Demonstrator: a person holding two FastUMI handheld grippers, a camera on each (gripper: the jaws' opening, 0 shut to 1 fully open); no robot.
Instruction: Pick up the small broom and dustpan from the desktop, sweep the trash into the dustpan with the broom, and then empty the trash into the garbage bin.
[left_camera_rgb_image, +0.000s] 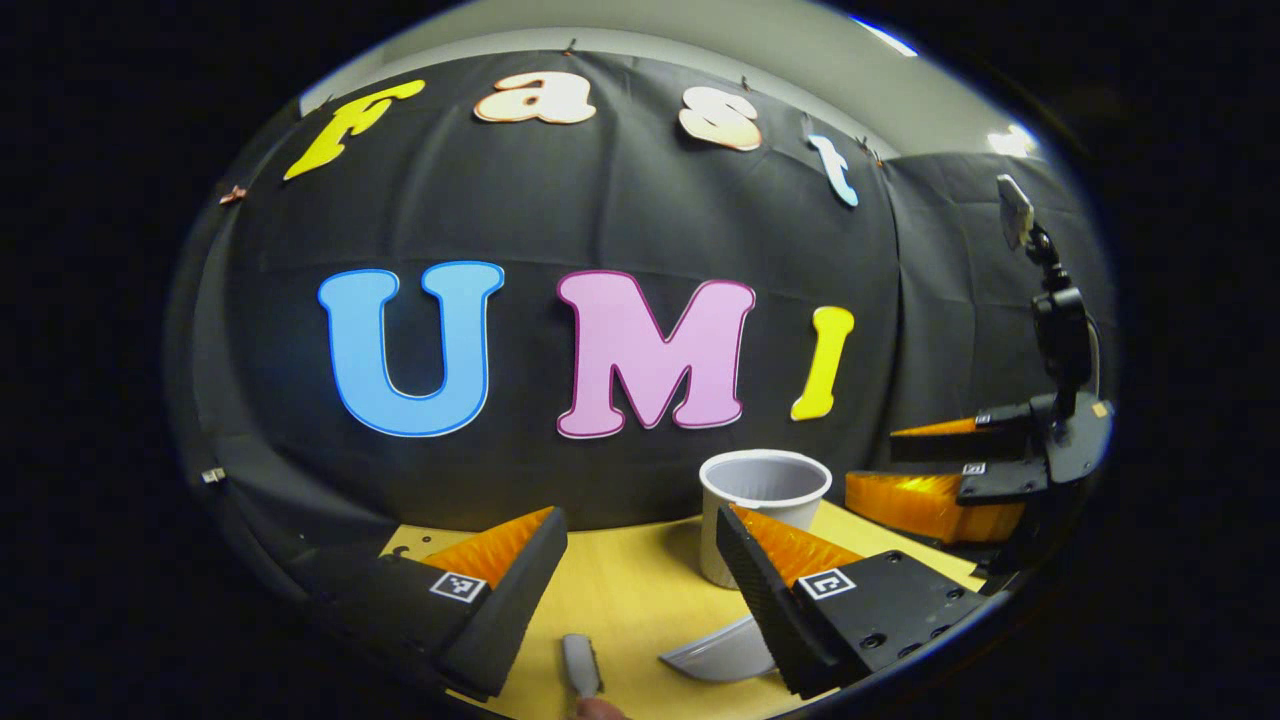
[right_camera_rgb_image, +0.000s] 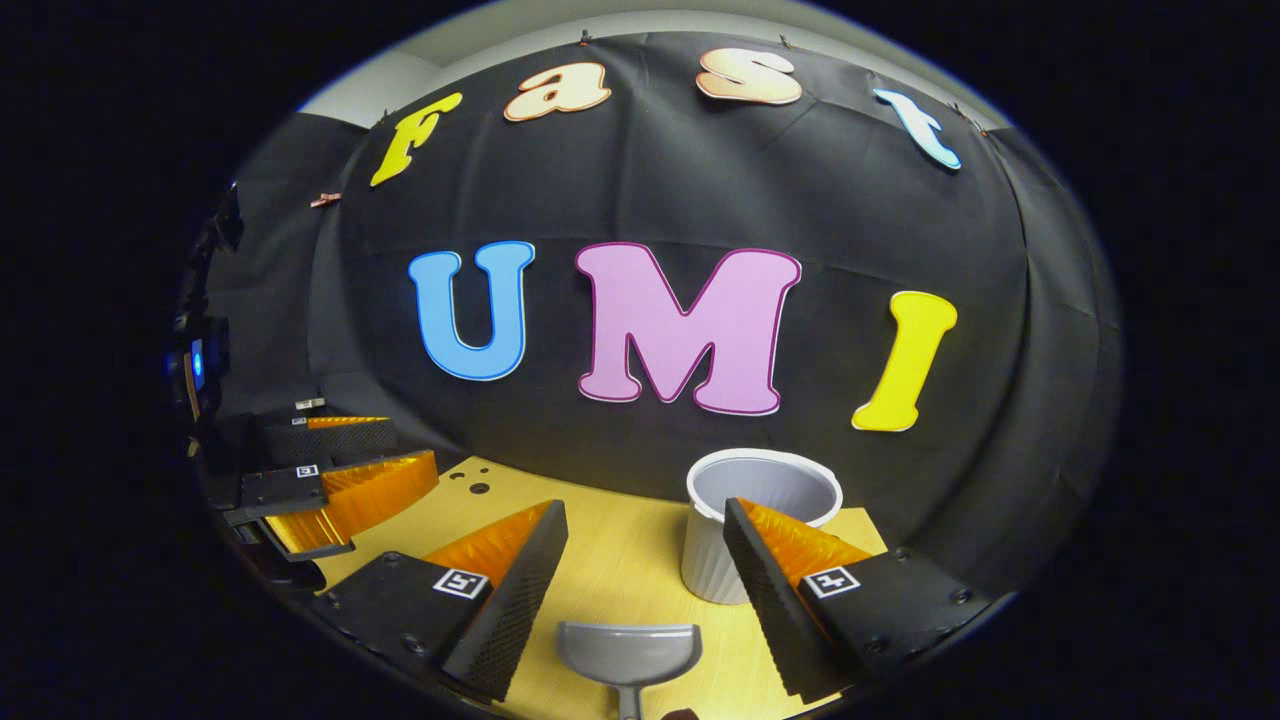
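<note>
**Both tongs spread wide above the tabletop, broom and dustpan lying untouched**

In the left gripper view, the left tongs (left_camera_rgb_image: 635, 560) are released, the two fingers standing wide apart over the yellow wooden tabletop (left_camera_rgb_image: 630, 590) with nothing between them. Nearest, at the tabletop's near edge, lies the small grey broom (left_camera_rgb_image: 580, 665), seen end-on just below the gap between the fingers. A little to its right, partly hidden behind the right-hand finger, rests the grey dustpan (left_camera_rgb_image: 720, 655), flat on the tabletop. Beyond it, close to the far edge, the white ribbed garbage bin (left_camera_rgb_image: 765, 495) stands upright with its mouth open. Farther off toward the tabletop's right edge, the right tongs (left_camera_rgb_image: 940, 470) show from the side, also released.

In the right gripper view, the right tongs (right_camera_rgb_image: 640, 555) are spread wide and grip nothing. The dustpan (right_camera_rgb_image: 628, 652) lies at the near edge, between and below the fingers, its scoop facing the far edge and its handle pointing toward the camera. Behind it, just beside the right-hand finger, the garbage bin (right_camera_rgb_image: 760, 520) stands near the far edge of the tabletop (right_camera_rgb_image: 620, 570). Toward the left edge the left tongs (right_camera_rgb_image: 345, 480) show, open, well apart from the bin. Whether any trash lies on the tabletop cannot be told.
</note>
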